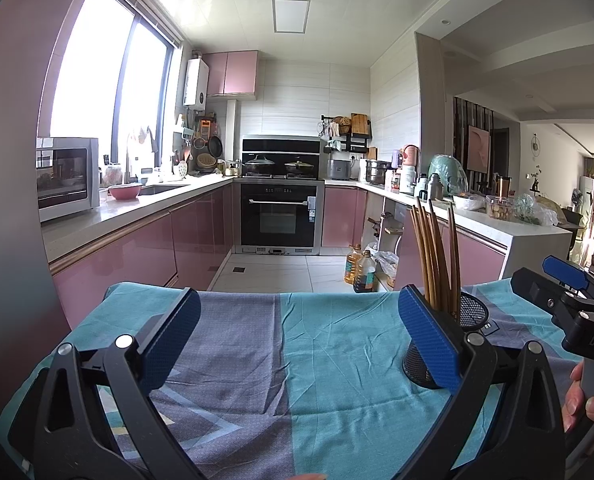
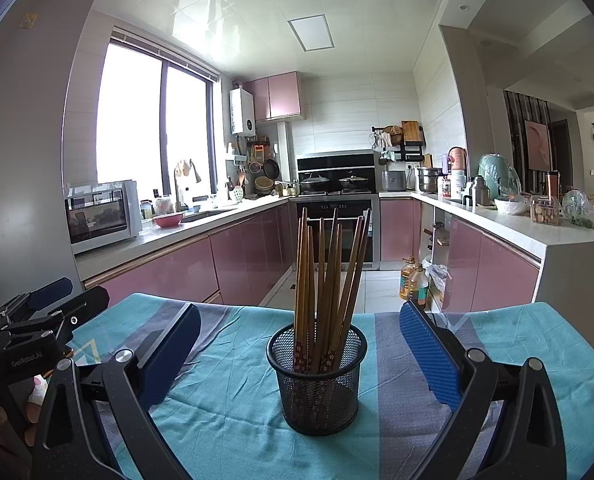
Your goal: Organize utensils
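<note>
Both claws gape wide, holding nothing. Right claw (image 2: 300, 344) frames the mesh cup (image 2: 317, 380) between its blue pads, not touching it; likely lined up for a grab. Left claw (image 1: 299, 336) hovers over bare cloth (image 1: 317, 360), cup (image 1: 471, 316) just behind its right finger. Chopsticks (image 2: 325, 280) stand bundled upright in the cup, tips down, fanned against the rim, so the sorting looks done or near done; no loose utensils visible on the desk. Cup sits mid-desk on the teal-grey cloth, easy reach for both. Writing: "GenRoboLAI" (last letters unsure) on the left claw body in the right view; "DAS" on the right claw (image 1: 569, 280) body in the left view, rest cut off. Floral print on chopstick ends.
</note>
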Demonstrator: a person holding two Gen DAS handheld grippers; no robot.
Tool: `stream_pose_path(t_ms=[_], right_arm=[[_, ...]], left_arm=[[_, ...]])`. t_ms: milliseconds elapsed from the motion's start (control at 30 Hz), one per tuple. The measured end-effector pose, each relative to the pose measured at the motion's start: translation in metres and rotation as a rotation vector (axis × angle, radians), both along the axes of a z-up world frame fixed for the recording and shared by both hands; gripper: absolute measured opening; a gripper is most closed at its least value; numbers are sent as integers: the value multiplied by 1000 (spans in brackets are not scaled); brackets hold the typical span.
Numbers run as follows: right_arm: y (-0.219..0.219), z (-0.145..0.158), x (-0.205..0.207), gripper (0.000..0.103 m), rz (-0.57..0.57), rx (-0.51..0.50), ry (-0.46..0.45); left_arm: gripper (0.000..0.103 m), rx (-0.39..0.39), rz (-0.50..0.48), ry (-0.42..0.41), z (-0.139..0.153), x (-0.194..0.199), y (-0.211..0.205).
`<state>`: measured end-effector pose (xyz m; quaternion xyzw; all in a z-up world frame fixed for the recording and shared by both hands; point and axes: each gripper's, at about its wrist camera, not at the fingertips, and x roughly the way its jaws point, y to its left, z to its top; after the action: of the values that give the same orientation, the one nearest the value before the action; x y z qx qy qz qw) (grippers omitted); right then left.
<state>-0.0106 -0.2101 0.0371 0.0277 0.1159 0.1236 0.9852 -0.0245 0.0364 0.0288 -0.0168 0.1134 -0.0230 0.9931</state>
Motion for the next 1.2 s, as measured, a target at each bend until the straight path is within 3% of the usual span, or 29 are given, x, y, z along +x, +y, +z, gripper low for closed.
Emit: stream_pose_path(t_ms=[1200], right_arm=[[0,1,0,96,-2,4,1]], left_arm=[[97,-1,-1,-2,-1,3,-2]])
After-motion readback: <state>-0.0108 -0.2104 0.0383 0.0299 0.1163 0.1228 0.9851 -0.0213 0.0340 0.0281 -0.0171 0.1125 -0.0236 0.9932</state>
